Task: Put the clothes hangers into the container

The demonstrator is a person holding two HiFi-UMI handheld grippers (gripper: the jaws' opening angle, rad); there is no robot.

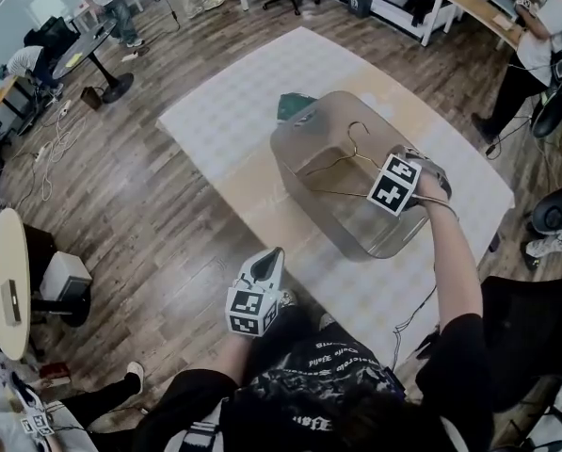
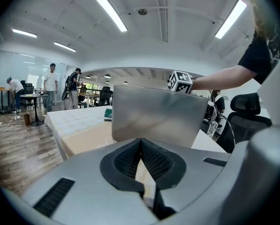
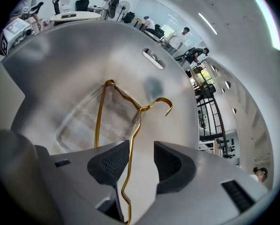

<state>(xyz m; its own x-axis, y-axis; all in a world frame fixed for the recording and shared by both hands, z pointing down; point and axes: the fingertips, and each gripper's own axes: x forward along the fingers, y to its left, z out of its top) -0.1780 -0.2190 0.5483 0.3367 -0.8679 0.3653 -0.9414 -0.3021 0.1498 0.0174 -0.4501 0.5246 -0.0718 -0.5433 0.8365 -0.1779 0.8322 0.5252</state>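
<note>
While we look down over the table, the translucent plastic container stands on its patterned cloth with a single gold wire hanger inside. The hanger's hook points at the far wall, where a handle slot is cut. Its triangle rests on the container's floor.

Our right gripper reaches in over the right rim. Its jaws stand well apart, and one arm of the hanger runs up between them, close beside the left pad, with neither pad pressing on it. Our left gripper sits at the near edge of the table, outside the container, its jaws closed together on nothing.

The hanger's near end is cut off under the right gripper's body. From the left gripper's side the container wall is too cloudy to show the hanger. A small green object lies just beyond the container, partly hidden by it, and we cannot tell what it is.
</note>
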